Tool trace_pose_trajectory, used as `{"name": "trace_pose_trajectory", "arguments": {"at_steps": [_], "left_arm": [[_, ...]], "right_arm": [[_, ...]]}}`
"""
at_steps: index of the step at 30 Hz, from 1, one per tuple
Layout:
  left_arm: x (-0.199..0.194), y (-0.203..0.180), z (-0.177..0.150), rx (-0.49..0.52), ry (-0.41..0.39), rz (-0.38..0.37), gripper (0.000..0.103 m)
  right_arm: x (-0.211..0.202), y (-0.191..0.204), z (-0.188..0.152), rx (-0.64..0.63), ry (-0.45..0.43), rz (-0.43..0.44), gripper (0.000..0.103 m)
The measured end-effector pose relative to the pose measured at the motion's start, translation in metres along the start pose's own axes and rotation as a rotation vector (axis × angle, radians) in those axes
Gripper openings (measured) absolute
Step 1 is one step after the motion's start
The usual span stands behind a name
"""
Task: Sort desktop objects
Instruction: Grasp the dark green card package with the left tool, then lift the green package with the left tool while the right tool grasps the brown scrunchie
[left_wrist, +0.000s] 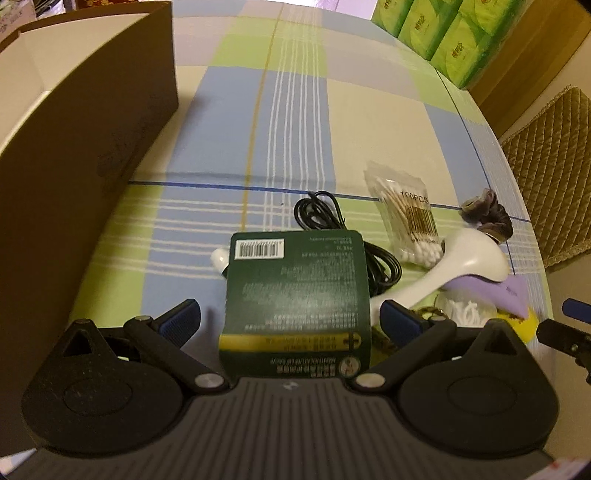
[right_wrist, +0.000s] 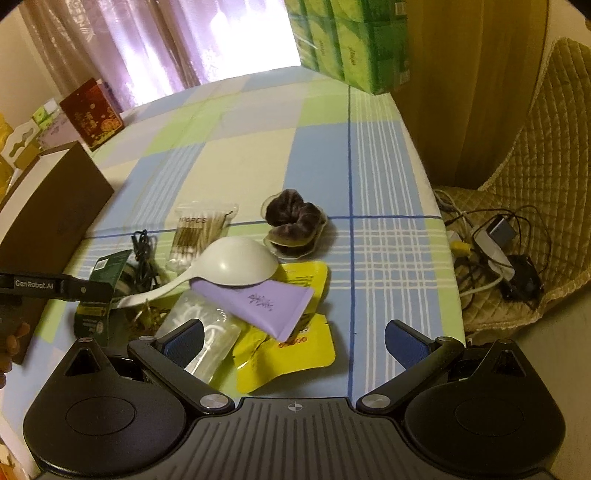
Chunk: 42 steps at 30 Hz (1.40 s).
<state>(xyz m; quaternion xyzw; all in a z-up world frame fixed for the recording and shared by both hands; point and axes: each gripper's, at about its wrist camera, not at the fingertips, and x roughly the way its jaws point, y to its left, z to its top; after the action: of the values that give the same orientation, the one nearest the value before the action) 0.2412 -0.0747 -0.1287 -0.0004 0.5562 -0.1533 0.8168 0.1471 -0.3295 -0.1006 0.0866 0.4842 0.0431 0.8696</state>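
left gripper (left_wrist: 291, 319): spread wide around green card pack (left_wrist: 295, 295) (not pinched) | light, stiff, thin; take side edges | right gripper (right_wrist: 293, 341): wide, empty

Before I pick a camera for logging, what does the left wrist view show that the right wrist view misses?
Only the left wrist view shows the green card's barcode side, lying between the open left gripper.

Only the right wrist view shows the yellow foil pouches, the red gift box and floor cables.

Both show the white plastic spoon, cotton swab bag, black cable and brown cardboard box.
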Motion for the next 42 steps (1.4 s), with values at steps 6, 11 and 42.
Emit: {"name": "trace_pose_trajectory", "arguments": {"at_steps": [6,11,42], "left_arm": [[0.015,0.001,0.007,0.01,0.013,0.008,0.1],[0.026,0.0,0.01,0.022,0.026,-0.002,0.091],[-0.028,0.006,0.027,0.103,-0.156,0.091,0.087]], "right_arm": [[0.005,-0.005,0.001,0.019,0.013,-0.011,0.101],[0.008,-0.007,0.004,0.024,0.017,-0.016,0.101],[0.087,-0.004,0.064,-0.095,-0.031,-0.027,0.056]]}}
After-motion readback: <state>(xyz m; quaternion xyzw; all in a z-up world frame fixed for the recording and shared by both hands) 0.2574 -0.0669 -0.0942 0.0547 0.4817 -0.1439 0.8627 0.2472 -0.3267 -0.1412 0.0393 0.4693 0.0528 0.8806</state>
